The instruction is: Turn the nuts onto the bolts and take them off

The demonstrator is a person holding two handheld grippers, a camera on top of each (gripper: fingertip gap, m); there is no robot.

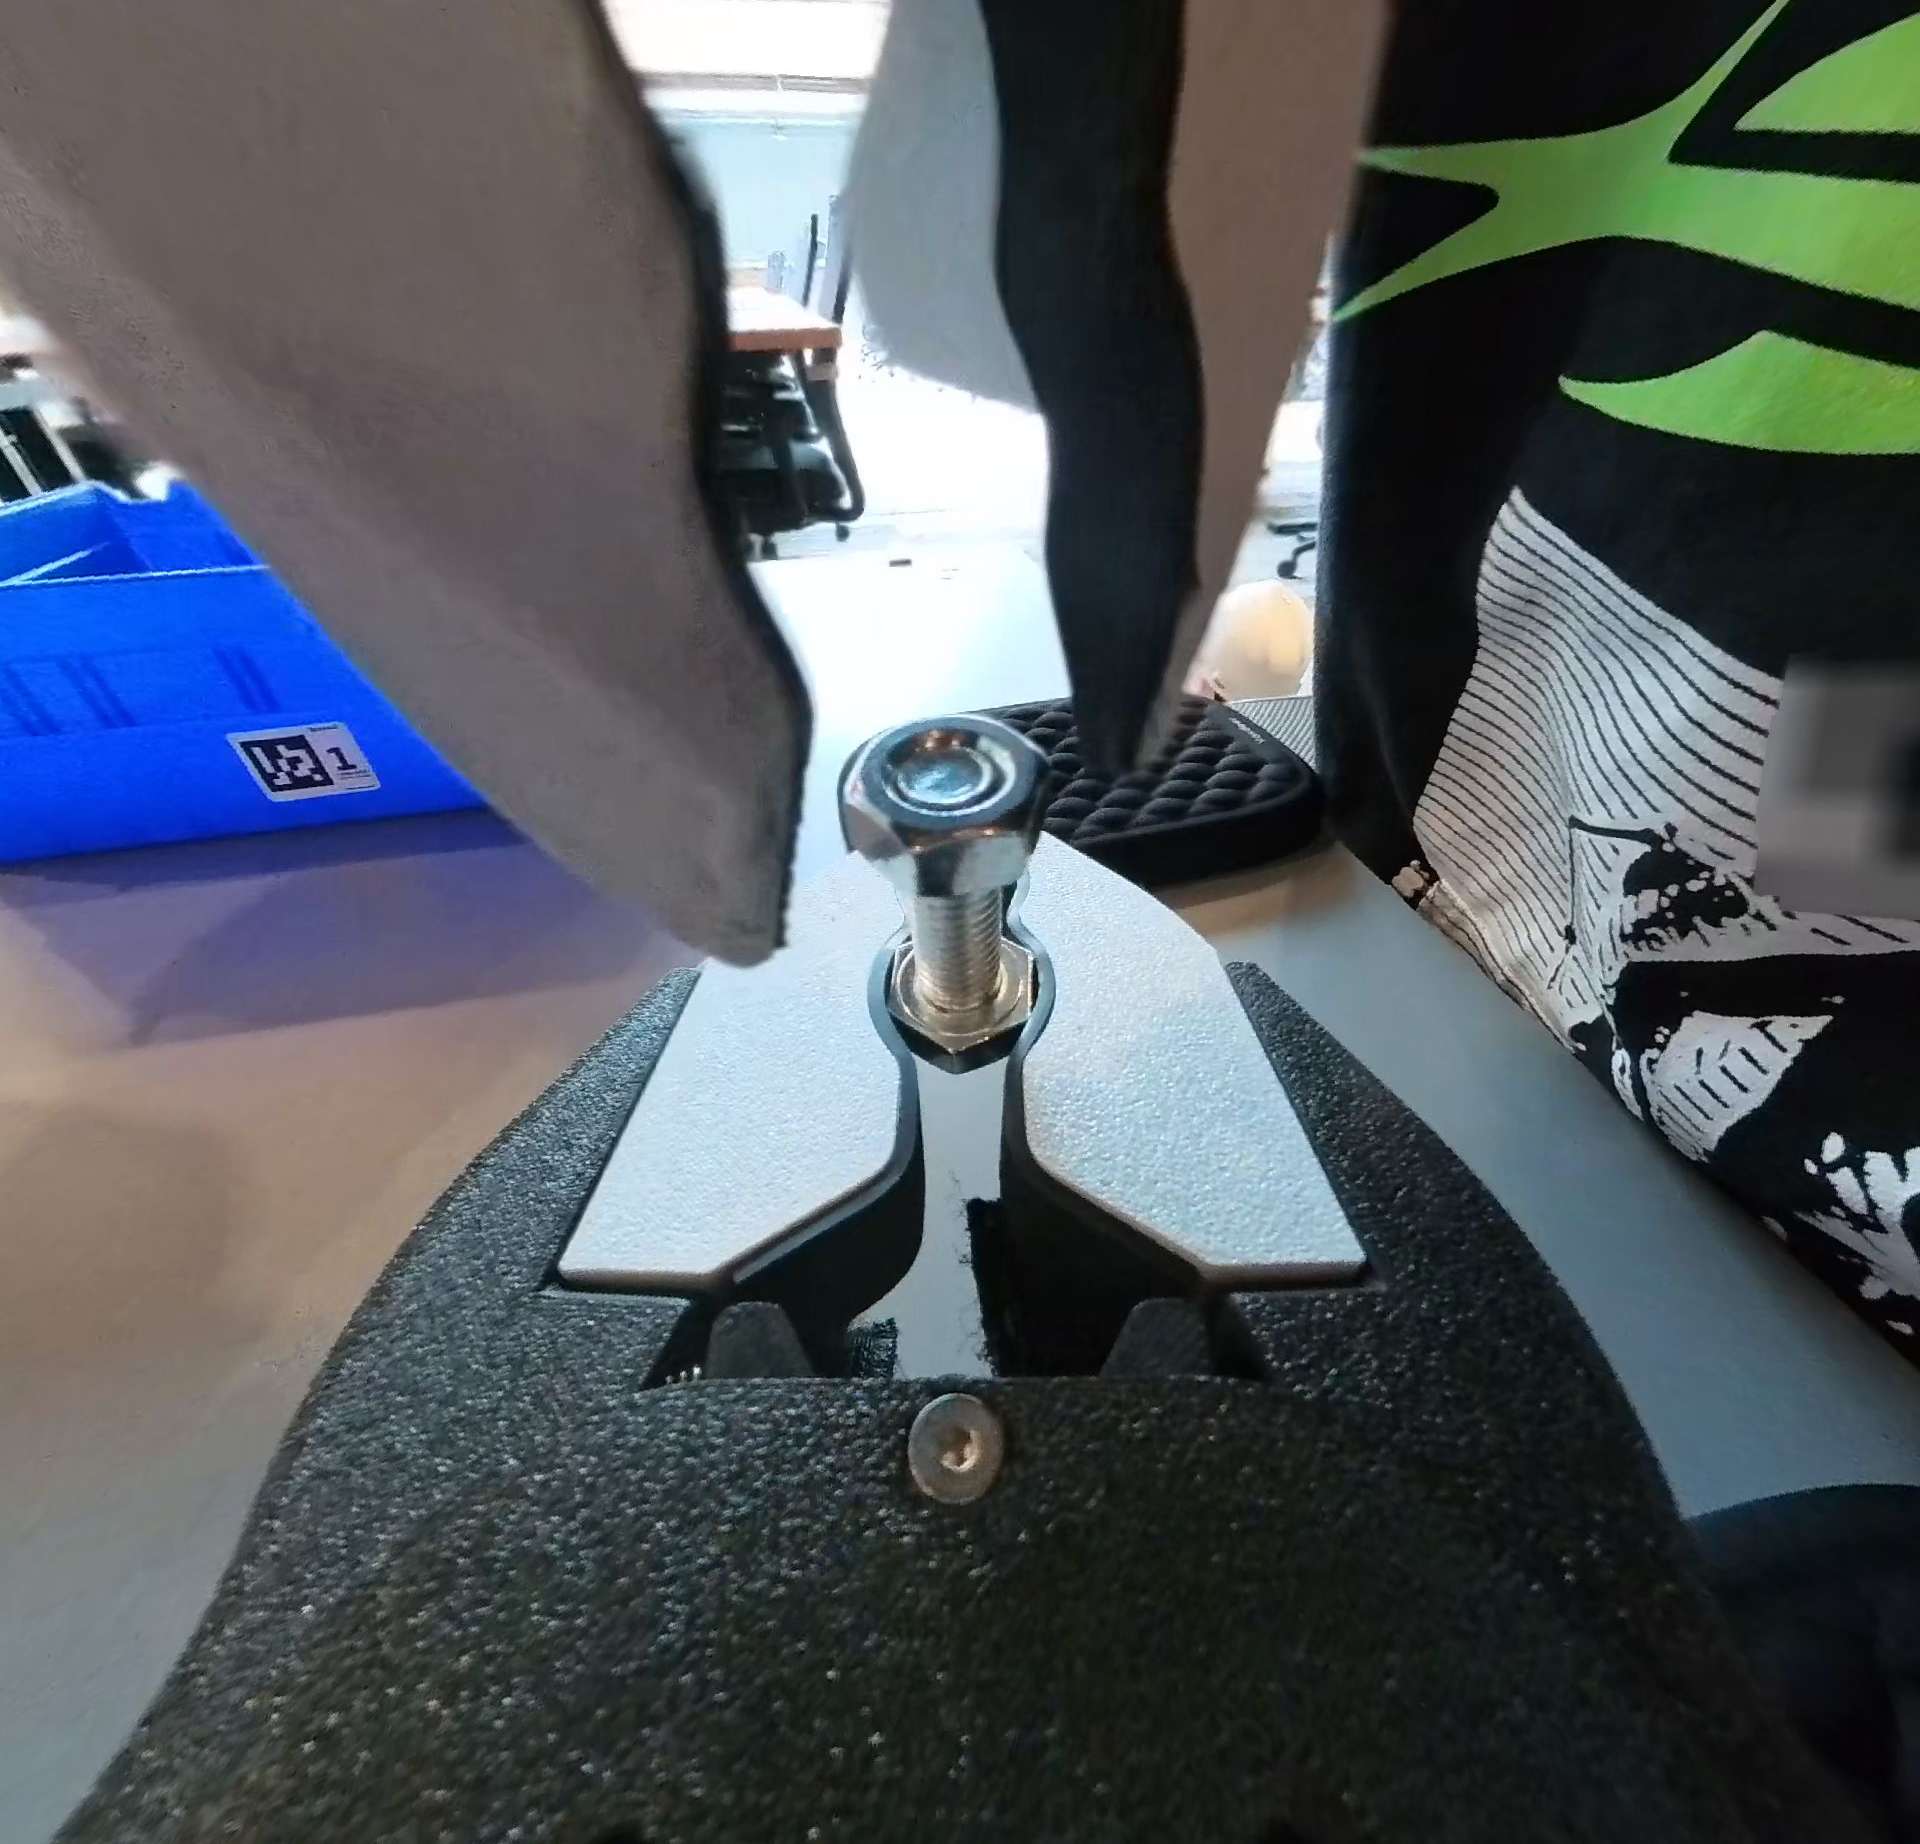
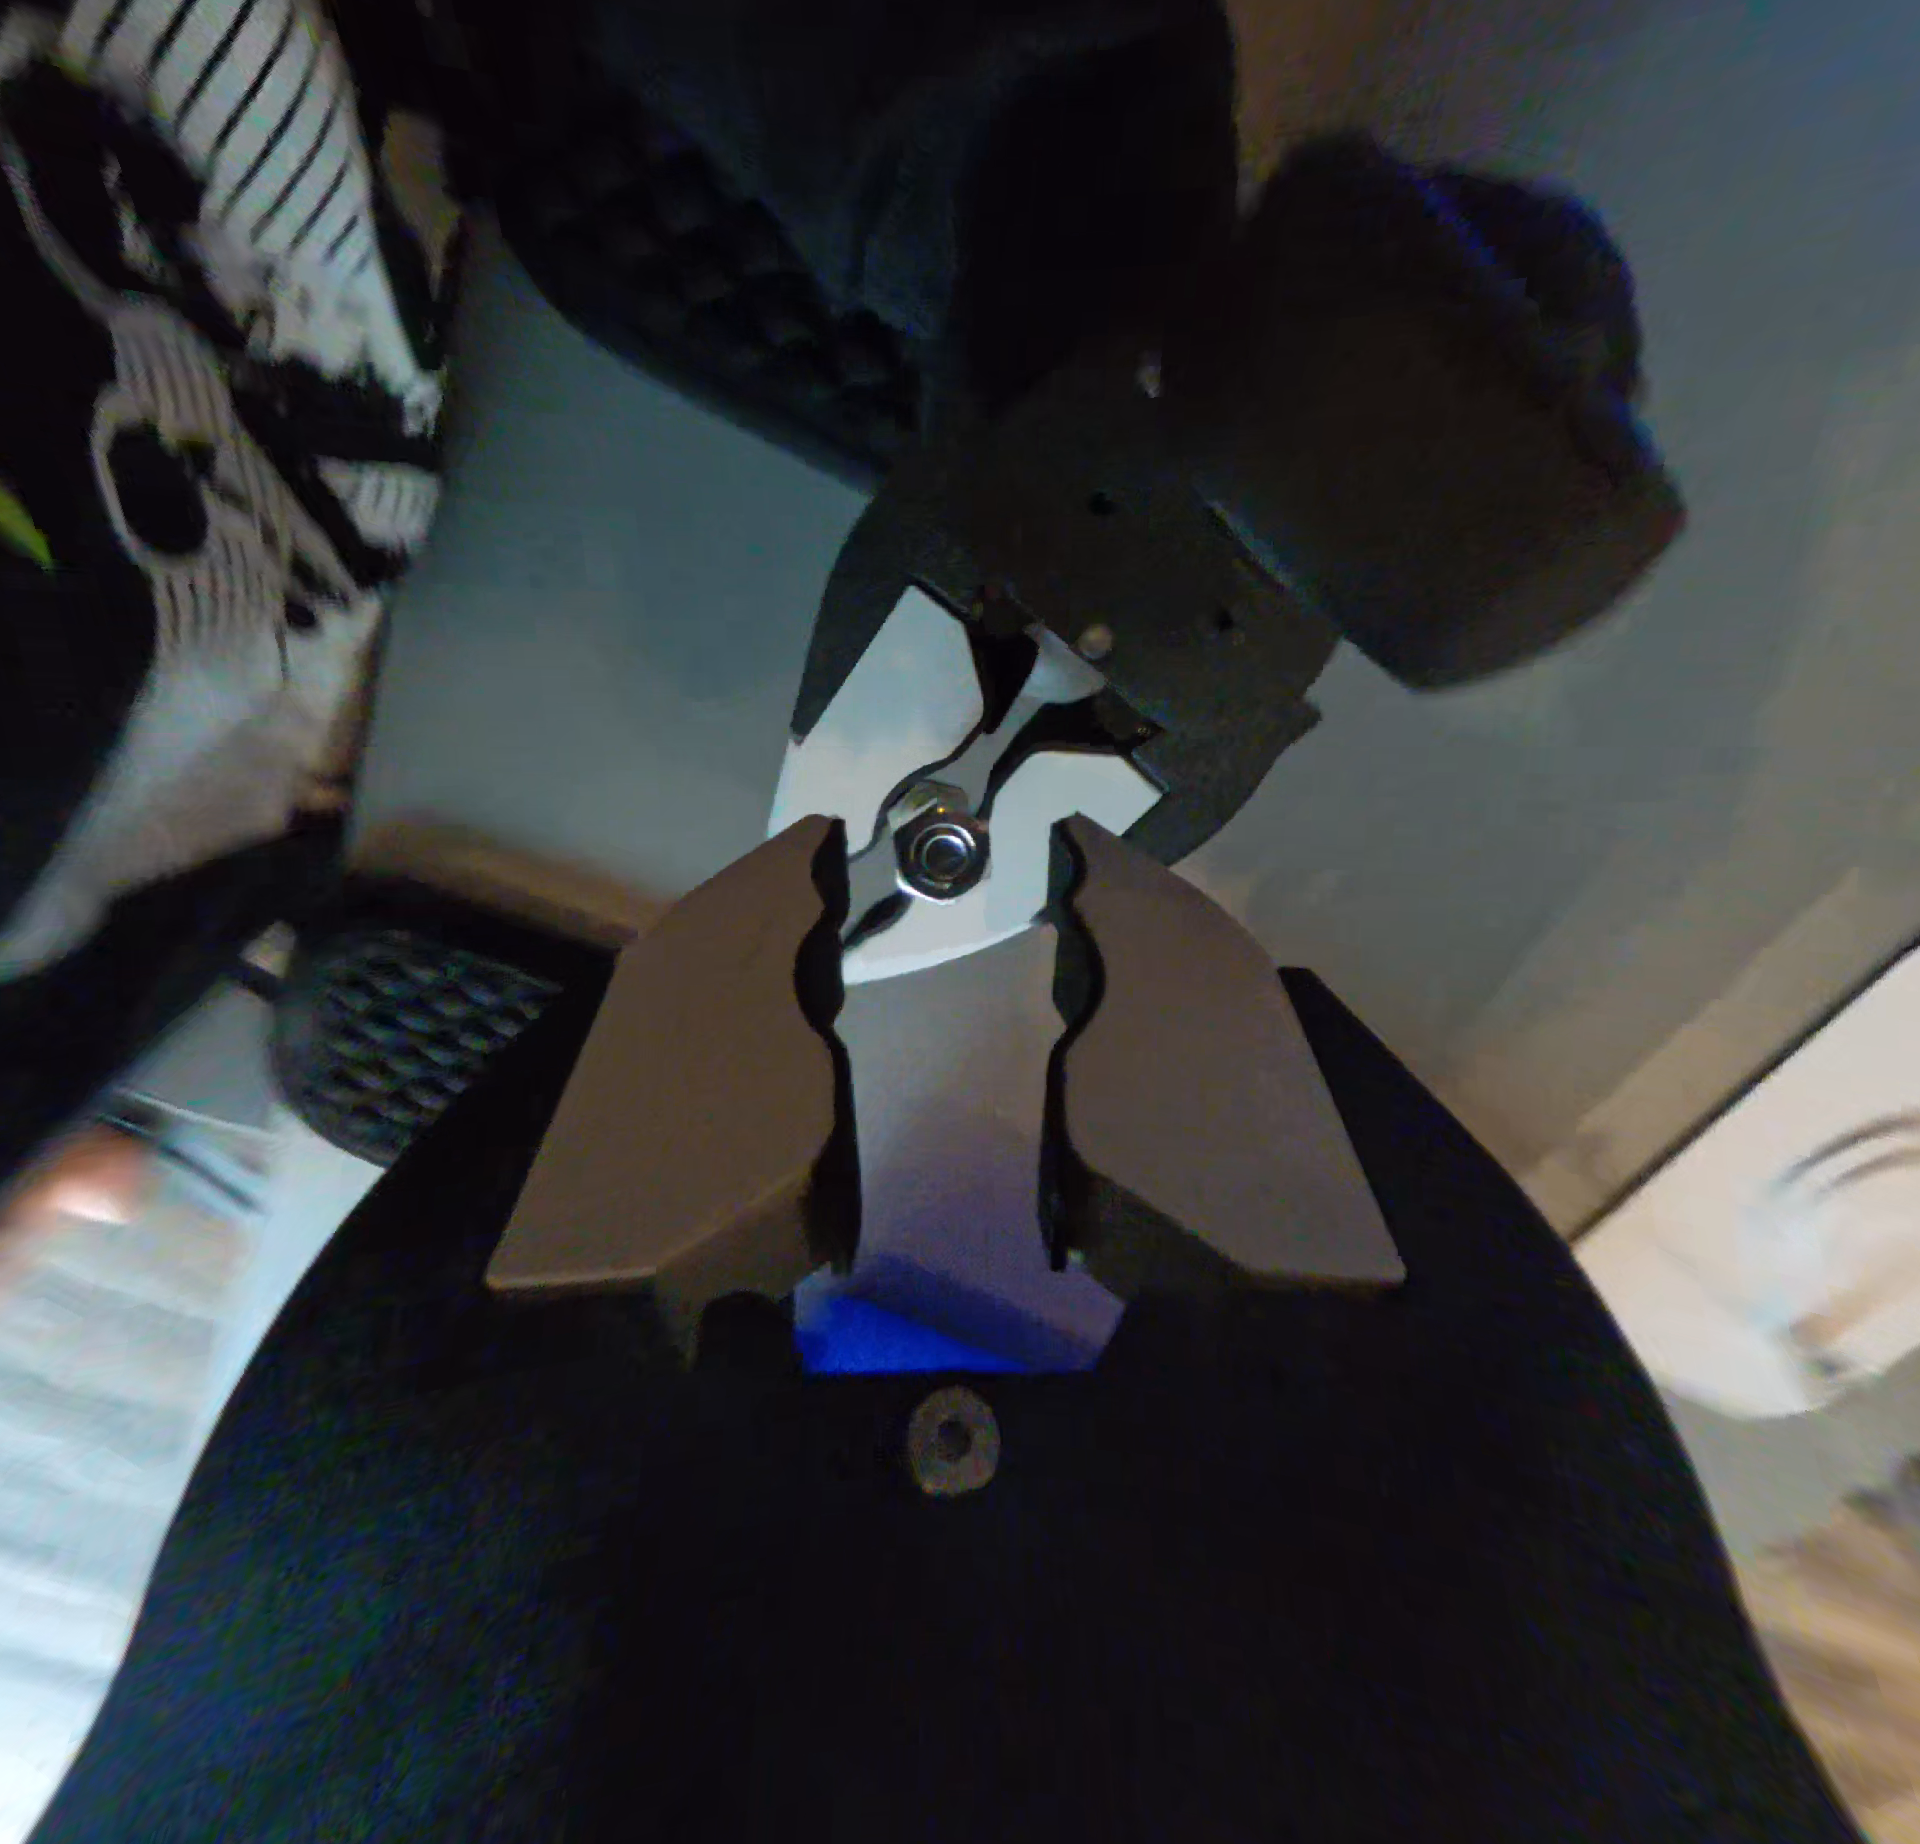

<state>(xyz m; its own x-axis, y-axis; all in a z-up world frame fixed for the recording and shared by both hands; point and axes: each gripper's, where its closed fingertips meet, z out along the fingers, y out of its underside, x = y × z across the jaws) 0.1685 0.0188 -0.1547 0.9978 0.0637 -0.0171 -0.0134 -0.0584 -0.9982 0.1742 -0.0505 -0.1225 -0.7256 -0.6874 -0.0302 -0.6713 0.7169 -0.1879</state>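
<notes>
Two claws are in play, and the left claw (image 1: pixel 961 994) is the anchor: its pale plates are closed tight on the lower hex part (image 1: pixel 961 1010) of a bolt (image 1: pixel 951 937), whose threaded shank stands up from the notch toward a second, larger hex part (image 1: pixel 943 792) at the far end. Which of the two is the loose nut and which the bolt's own head cannot be told for certain from here.

The right claw (image 2: pixel 945 885) is spread partway, its fingers (image 2: pixel 727 1046) either side of that upper hex and apart from it, touching nothing and holding nothing. In the left wrist view one of those fingers (image 1: pixel 582 568) hangs just beside the hex, blurred.

Judged from this, the step in hand is the approach for a turn. The next move calls for centring the jaws on two flats of the hex, closing, then twisting about the bolt's axis while the left grip holds firm. A grip on the corners could slip.

Further out lie the grey desk (image 1: pixel 1455 1119), a black dimpled pad (image 1: pixel 1184 786), a blue bin (image 1: pixel 156 693) and a person's printed shirt (image 1: pixel 1662 755).
</notes>
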